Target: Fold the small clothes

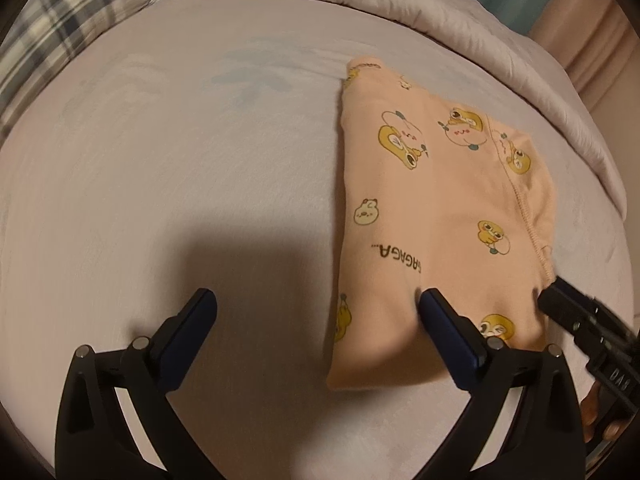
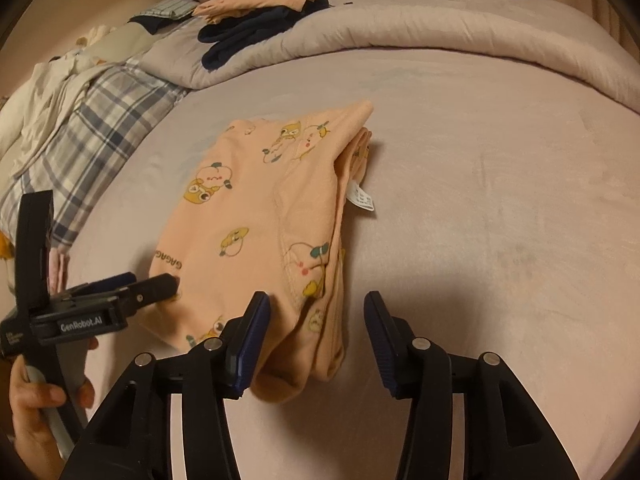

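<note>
Resting one blue pad of your left gripper (image 1: pixel 318 322) on the near edge of the folded peach garment (image 1: pixel 432 216), you hold those jaws spread wide, the other pad out over bare sheet, nothing clamped. Your right gripper (image 2: pixel 316 320) stands partly open astride the garment's thick layered corner at the lower centre of its view; its pads do not press the cloth.

From here the risk, as I judge it, is dragging. That resting pad could catch the soft knit as you pull away and tug the top layer askew, and the right jaws could snag the loose stacked edges and lift the fold open.

The garment is a thin, limp printed knit with cartoon ducks, stitched seams and a white care label (image 2: pixel 362 198) sticking out at its right edge. It lies flat, centre frame, on the smooth pale bedsheet (image 2: pixel 500 208), well short of the puffy rolled quilt (image 2: pixel 440 28) at upper right.
</note>
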### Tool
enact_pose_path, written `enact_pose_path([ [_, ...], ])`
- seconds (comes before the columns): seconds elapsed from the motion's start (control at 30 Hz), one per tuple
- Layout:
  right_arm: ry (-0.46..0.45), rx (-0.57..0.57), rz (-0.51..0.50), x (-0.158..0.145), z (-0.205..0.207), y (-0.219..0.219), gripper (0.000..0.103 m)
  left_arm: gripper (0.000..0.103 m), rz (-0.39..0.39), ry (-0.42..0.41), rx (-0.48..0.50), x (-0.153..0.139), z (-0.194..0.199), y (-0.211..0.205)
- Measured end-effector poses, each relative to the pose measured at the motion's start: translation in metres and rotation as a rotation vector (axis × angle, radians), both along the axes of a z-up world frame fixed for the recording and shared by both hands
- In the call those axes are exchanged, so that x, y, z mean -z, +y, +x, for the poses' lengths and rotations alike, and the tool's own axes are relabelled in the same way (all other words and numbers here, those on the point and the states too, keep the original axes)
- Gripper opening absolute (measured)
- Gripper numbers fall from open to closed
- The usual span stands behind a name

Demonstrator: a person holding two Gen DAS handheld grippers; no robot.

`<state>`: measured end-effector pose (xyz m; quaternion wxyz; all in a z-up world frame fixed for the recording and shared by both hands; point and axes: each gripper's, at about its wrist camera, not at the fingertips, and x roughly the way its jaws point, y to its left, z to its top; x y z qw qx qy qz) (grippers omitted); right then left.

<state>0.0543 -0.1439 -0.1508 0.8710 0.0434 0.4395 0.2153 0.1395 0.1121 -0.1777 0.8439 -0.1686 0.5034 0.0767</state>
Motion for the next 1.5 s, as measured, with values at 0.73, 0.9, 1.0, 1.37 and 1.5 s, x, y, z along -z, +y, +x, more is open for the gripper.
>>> enact_pose_path([
  [0.73,-0.121,-0.027,0.050,-0.046,-0.060,0.000,0.071,0.102,0.097,-0.089,-0.002,-0.074,-0.056,-0.029],
  [0.9,-0.163,-0.052,0.063,-0.060,-0.074,0.006,0.072,0.102,0.098,-0.106,0.017,-0.087,-0.075,-0.034],
  [1.0,-0.181,-0.053,0.066,-0.067,-0.080,0.009,0.076,0.102,0.134,-0.110,0.020,-0.094,-0.082,-0.039],
  [1.37,-0.216,-0.030,0.070,-0.081,-0.094,0.011,0.090,0.102,0.177,-0.165,0.037,-0.119,-0.105,-0.050],
  [1.5,-0.227,-0.031,0.069,-0.085,-0.098,0.013,0.093,0.102,0.192,-0.178,0.040,-0.124,-0.110,-0.052],
])
